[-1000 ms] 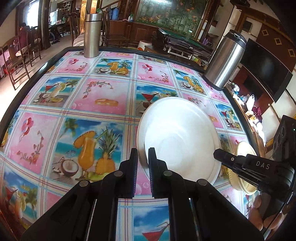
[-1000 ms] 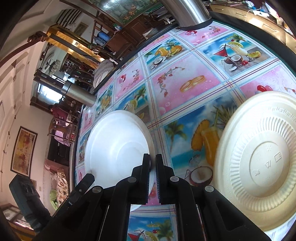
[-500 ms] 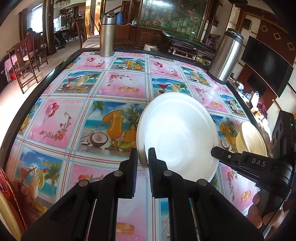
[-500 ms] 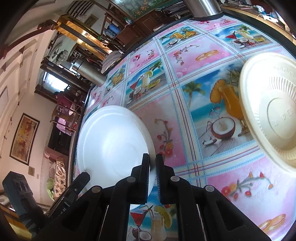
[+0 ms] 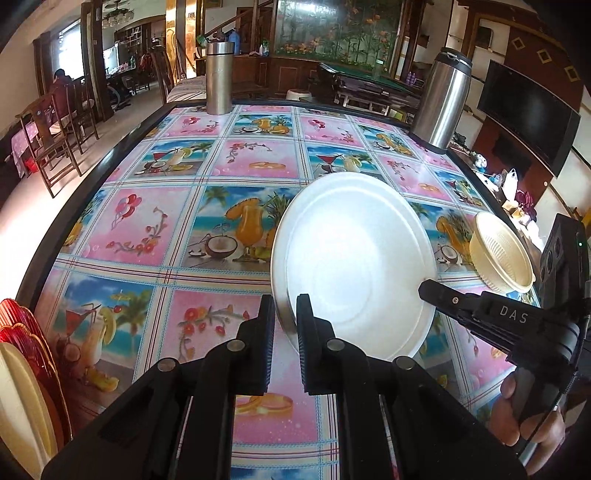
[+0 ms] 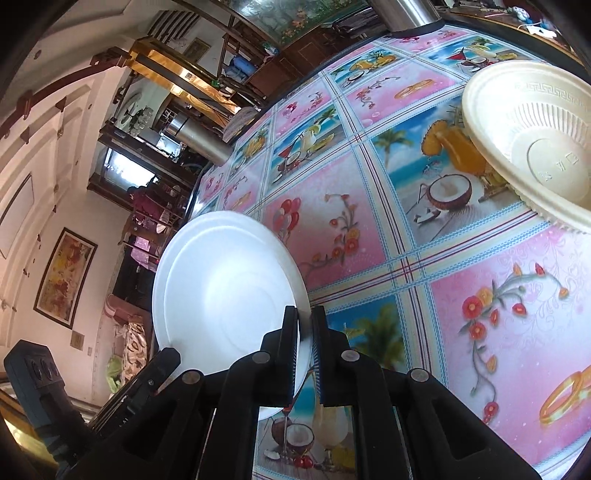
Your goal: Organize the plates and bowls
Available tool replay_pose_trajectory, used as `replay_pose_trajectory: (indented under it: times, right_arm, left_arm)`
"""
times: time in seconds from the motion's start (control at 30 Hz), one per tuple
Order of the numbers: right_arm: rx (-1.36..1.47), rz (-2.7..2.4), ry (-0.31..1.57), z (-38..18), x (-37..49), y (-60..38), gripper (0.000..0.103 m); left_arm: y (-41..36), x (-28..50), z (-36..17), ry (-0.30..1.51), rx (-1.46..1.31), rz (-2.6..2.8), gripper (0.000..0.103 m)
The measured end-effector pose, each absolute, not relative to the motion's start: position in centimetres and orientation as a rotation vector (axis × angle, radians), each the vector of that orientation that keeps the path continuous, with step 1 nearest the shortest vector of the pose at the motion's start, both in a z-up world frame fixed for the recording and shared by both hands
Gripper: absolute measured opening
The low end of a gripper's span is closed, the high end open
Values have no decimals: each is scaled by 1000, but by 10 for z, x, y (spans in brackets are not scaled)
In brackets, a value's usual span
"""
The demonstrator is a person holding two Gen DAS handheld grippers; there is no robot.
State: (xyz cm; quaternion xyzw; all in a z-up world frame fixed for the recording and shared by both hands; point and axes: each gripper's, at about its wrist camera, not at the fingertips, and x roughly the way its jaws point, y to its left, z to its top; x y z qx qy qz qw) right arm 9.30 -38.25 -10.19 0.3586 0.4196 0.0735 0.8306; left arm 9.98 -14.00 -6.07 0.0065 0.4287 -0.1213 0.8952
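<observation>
A: Left wrist view. Left gripper, jaws clamped on the near-left rim of the white plate. Plate is tilted and seems lifted off the surface, over its near-right part.

B: And the other tool?

A: Right gripper enters from the right edge of the view, its tip at the plate's right rim; a hand holds its handle. A cream bowl stands near the right edge of the surface. Two steel flasks: one at the far edge, one at the far-right corner. At the near-left corner, upright dishes: red plates and a cream plate.

B: Right wrist view?

A: Right gripper, jaws nipped shut on the same white plate at its rim; plate is tipped, face toward the camera. Left gripper shows at the lower left, reaching the plate's opposite rim. Cream bowl sits upper right on the surface, well apart from the plate. One flask at the far edge, another's base at the top.
</observation>
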Motion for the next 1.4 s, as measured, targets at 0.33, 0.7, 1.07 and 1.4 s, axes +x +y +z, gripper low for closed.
replay_pose_trajectory:
  times: [0.33, 0.7, 1.07, 1.4]
  right_arm:
    - [735, 207, 834, -100, 84, -371, 10]
    - [742, 236, 832, -104, 77, -360, 10]
    - [746, 283, 827, -104, 76, -353, 10]
    - [744, 320, 785, -92, 63, -345, 10]
  left_arm:
    - [-128, 82, -66, 889, 41, -244, 12]
    - [-113, 71, -62, 890, 2, -267, 12]
    - [-86, 84, -69, 961, -144, -328, 11]
    - [-81, 68, -56, 914, -99, -317, 12]
